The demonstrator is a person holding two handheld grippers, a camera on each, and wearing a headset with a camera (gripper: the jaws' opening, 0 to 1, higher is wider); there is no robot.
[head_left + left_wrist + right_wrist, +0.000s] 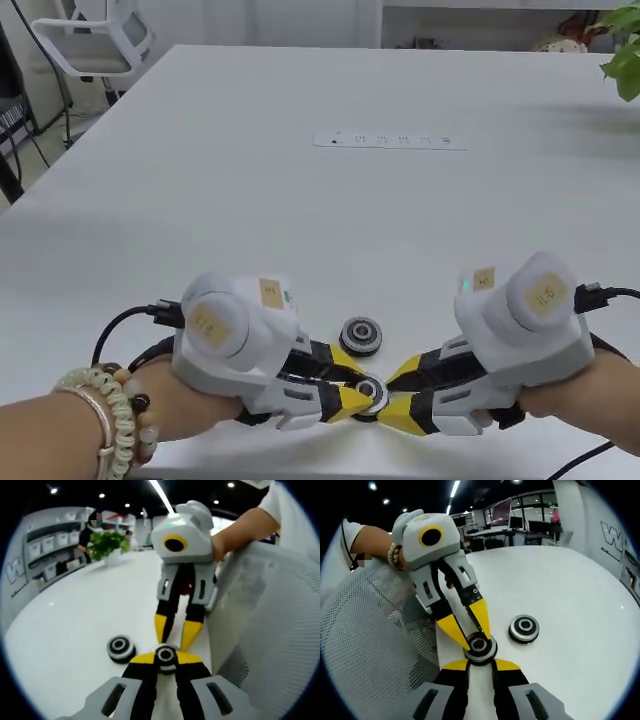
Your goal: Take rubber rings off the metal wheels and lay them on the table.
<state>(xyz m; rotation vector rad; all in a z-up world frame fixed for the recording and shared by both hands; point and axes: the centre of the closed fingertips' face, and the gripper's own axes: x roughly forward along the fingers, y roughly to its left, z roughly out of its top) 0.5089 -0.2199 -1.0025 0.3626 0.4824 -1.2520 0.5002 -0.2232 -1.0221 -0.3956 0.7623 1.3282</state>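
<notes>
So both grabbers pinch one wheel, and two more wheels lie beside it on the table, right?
No: one spare wheel lies on the table beside it, as the head view shows. The left gripper and right gripper pinch the held wheel.

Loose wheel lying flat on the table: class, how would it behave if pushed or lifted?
The loose wheel looks metal with a dark rubber ring, so probably stiff and heavy for its size. Lying flat on the table, it would likely slide, not roll. Stood on edge, it could roll.

White-grey left gripper (355, 387) and right gripper (396, 394), yellow-black jaws, black cables (122, 322), bead bracelets (106, 416) on left wrist
</notes>
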